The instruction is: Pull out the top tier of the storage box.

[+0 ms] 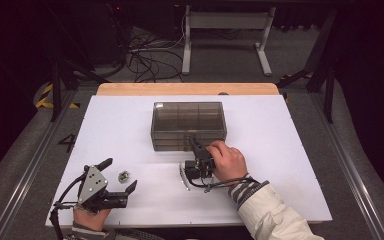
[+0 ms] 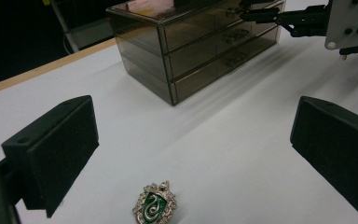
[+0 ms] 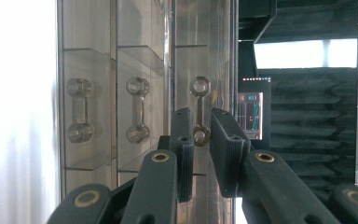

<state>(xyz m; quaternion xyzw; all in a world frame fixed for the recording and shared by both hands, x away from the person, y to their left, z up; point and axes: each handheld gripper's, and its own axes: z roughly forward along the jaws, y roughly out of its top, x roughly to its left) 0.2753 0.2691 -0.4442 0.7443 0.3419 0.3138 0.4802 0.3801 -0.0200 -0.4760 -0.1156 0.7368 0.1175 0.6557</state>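
One smoky clear drawer box [image 1: 189,125] sits on the white bench [image 1: 280,150], toward its far edge. It has three drawers stacked one above another, each with one clear bar handle — three handles in all. One small green-and-silver crest badge [image 2: 154,207] lies on the bench well in front of the box, off toward its left.

The right claw [image 1: 196,144] is at the front face of the box, its hand [image 1: 227,160] turned on its side behind it and the striped cuff trailing back from the box. In the right gripper view its two jaws have come together on the topmost drawer handle [image 3: 200,111], clamped at the handle's lower end.

The left claw [image 1: 121,174] rests low by the near edge of the bench, far from the box, pointing toward the box with jaws wide apart — the badge lies between them, untouched.
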